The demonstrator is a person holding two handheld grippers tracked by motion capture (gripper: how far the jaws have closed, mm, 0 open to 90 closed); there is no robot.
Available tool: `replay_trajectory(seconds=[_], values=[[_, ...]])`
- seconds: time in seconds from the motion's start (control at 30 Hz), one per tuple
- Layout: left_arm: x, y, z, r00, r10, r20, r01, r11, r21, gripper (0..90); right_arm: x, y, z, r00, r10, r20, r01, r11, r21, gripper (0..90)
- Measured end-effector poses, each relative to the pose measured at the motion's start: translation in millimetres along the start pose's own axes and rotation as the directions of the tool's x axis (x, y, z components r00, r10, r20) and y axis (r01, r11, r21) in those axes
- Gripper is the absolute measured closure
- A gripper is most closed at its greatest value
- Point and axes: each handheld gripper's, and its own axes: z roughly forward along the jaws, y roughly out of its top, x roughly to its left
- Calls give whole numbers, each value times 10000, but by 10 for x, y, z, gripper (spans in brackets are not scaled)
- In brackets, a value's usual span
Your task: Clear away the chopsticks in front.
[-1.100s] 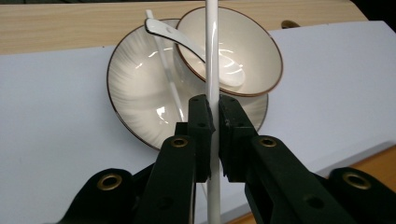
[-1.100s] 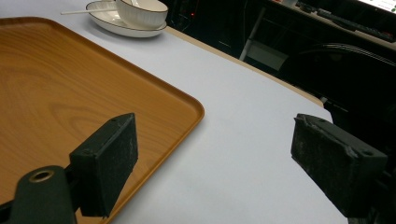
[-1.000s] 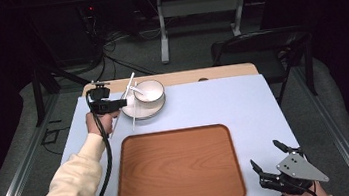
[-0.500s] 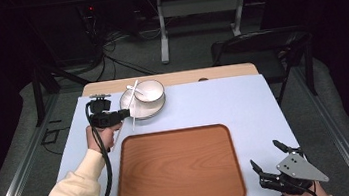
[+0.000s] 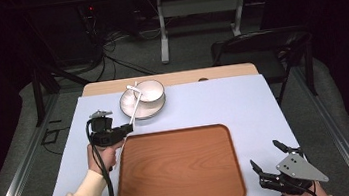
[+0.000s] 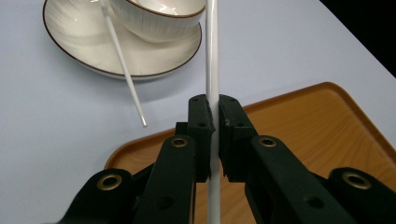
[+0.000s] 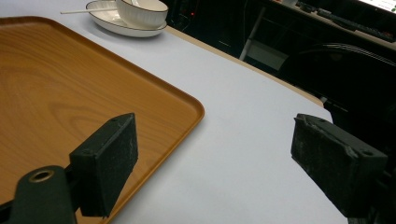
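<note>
1. left tongs (image 6: 212, 140) are clamped on a white chopstick (image 6: 211, 56), pinched along its shaft rather than at an end; it runs on past the pads both ways, lifted clear of the bench (image 5: 223, 102).
2. it looks thin, stiff, light and smooth, so it could slide or swivel in the pads; a hold nearer mid-length, square across the shaft, should steady it.
3. just ahead of these tongs the second chopstick (image 6: 123, 65) leans on the plate (image 6: 84, 46), its tip out over the bench; it should handle the same.
4. the bowl (image 6: 159, 18) sits on that plate; both look brittle.
5. the tray's (image 6: 299, 126) near corner lies under and beside the tongs.
6. right tongs (image 7: 212, 163) stand wide apart, holding nothing, over the bench beside the tray's edge, well apart from the plate.
</note>
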Motion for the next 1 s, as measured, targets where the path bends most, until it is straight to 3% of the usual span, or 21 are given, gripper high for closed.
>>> replay_trajectory(seconds=[0.13,0.3,0.63,0.7,1.0], values=[[-45,-119,-37,10000,-15,-79,15,10000,74,845,2,2,1,10000,11,17,-11,10000,17,143],[-73,-326,-12,9994,-350,-49,351,9992,215,845,2,0,-2,10000,46,35,-46,10000,-14,143],[-101,-507,49,9985,-500,-215,507,9981,344,845,2,3,10,10000,10,-30,-10,10000,-13,143],[-120,-566,61,9983,-414,-408,432,9981,439,845,4,5,12,10000,-4,-32,4,10000,2,143],[-134,-736,72,9955,-715,-625,751,9955,581,844,6,8,17,10000,-8,-32,8,10000,10,143]])
